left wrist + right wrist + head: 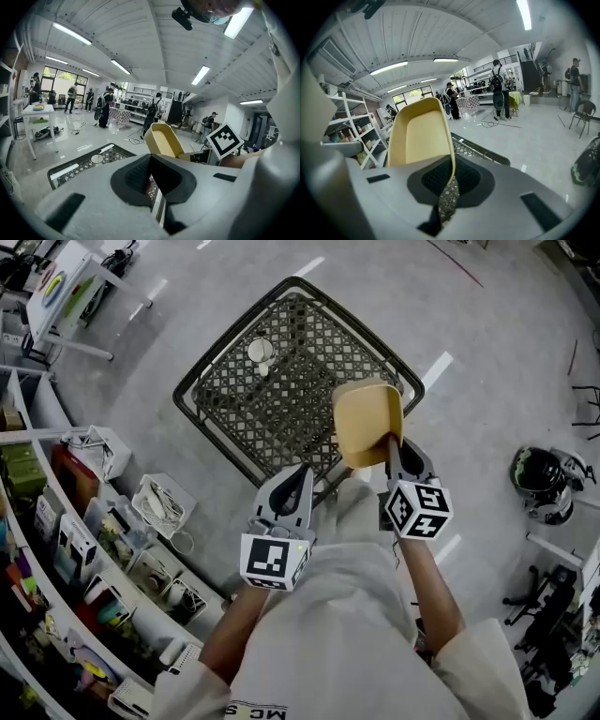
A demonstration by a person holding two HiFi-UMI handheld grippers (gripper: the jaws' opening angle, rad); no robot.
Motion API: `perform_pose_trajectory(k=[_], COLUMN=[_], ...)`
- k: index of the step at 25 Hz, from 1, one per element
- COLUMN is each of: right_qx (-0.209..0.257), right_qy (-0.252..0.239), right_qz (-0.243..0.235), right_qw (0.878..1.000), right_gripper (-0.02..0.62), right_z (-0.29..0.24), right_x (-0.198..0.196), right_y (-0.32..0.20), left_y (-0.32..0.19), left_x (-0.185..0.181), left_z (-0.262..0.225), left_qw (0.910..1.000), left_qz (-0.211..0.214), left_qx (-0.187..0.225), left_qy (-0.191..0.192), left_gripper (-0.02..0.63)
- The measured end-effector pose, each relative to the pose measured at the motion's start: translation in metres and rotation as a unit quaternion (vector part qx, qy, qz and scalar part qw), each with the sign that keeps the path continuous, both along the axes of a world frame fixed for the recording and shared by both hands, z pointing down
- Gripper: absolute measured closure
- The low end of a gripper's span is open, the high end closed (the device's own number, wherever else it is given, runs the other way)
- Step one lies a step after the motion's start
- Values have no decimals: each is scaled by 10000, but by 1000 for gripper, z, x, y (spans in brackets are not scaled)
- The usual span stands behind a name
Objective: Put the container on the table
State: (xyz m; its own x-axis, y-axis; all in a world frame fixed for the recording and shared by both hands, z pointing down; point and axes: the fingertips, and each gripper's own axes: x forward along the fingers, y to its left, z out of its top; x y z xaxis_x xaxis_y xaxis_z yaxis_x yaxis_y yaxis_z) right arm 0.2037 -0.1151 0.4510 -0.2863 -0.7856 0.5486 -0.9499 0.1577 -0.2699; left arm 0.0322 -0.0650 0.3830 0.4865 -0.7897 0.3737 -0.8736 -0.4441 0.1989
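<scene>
1. The yellow container (367,423) is an oblong, shallow tub held in the air, off any tabletop.
2. In the head view its long axis runs away from the person. The near end is at the right hand-held gripper (392,450) and the rounded far end points out over the wire cart (246,381).
3. In the right gripper view the container (419,133) rises from the jaws. Its hollow side is turned towards the camera and its far end is uppermost.
4. The right hand-held gripper (449,180) is clamped on the thin side wall at the container's near end, with one jaw inside the hollow and one outside.
5. The left hand-held gripper (302,474) sits just beside and below the container without touching it.
6. In the left gripper view the jaws of the left hand-held gripper (150,161) meet at their tips and grip nothing. The container (161,139) stands beyond them to the right.
7. The cart is a dark mesh basket on the grey floor (469,315), directly under the container. A small white round item (260,351) lies inside it.
8. Shelves (66,521) packed with goods curve along the left.
9. A white tabletop (58,282) stands at the upper left, well apart from the container.
10. A dark helmet (539,479) lies on the floor to the right.
</scene>
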Motion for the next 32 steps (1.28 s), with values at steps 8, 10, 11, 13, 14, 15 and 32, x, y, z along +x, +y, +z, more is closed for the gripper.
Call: perform_pose_trajectory(k=[8,10,11,13,14,15,32], right_qx=[-286,-364,-401,-473,-510,-550,-1338], right_qy=[71,96,112,148,162,170,570], right_qz=[133,133,125,102,90,76,-227], right_qw=[9995,9992,9991,9987,9985,9983,9891], right_gripper=[572,572,572,572,572,572,572], right_z=[43,54,60,72,78,84,195], right_x=[6,7,7,5,4,3,-2], right_y=[-17,-21,-23,-27,-28,-30,-42], left_y=[-3,-5,-6,-8,-9,-11,-17], left_x=[12,15,17,19,19,20,23], left_z=[24,30,33,39,41,44,98], left_qw=[9996,9993,9992,9990,9989,9988,9954], left_qz=[130,136,144,170,181,185,-30], left_qx=[-254,-345,-374,-410,-426,-444,-953], left_qy=[-67,-20,-10,-17,-31,-44,-35], left_gripper=[586,586,586,586,586,586,586])
